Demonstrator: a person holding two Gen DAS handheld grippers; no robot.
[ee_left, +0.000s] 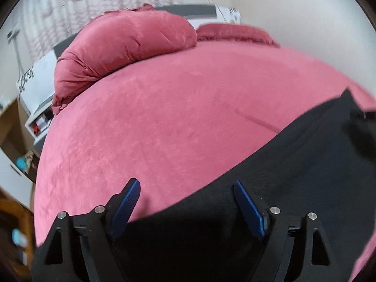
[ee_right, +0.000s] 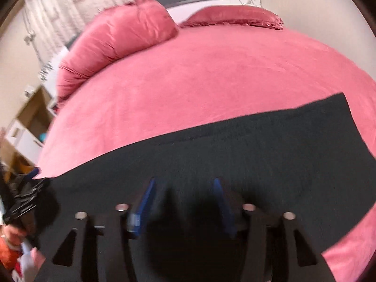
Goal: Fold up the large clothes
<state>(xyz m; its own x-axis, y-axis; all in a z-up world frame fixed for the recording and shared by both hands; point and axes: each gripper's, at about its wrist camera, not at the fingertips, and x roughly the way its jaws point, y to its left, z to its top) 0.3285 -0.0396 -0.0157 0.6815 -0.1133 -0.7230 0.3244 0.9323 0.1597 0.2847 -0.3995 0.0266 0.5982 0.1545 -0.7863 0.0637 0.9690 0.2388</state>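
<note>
Pink velvety cover stretched over the bed (ee_left: 178, 117), giving a broad, flat place for folding. Across its near side lay the black garment (ee_right: 235, 145), spread flat with one straight edge running over the cover, probably laid out so a fold could be made cleanly. A pillow (ee_left: 122, 44) sat well apart at the head. Left tongs (ee_left: 188, 209) hung over the garment's near edge, jaws wide, nothing between them. Right tongs (ee_right: 185, 206) hovered above the cloth's middle, jaws partly apart and blurred, gripping nothing visible.
</note>
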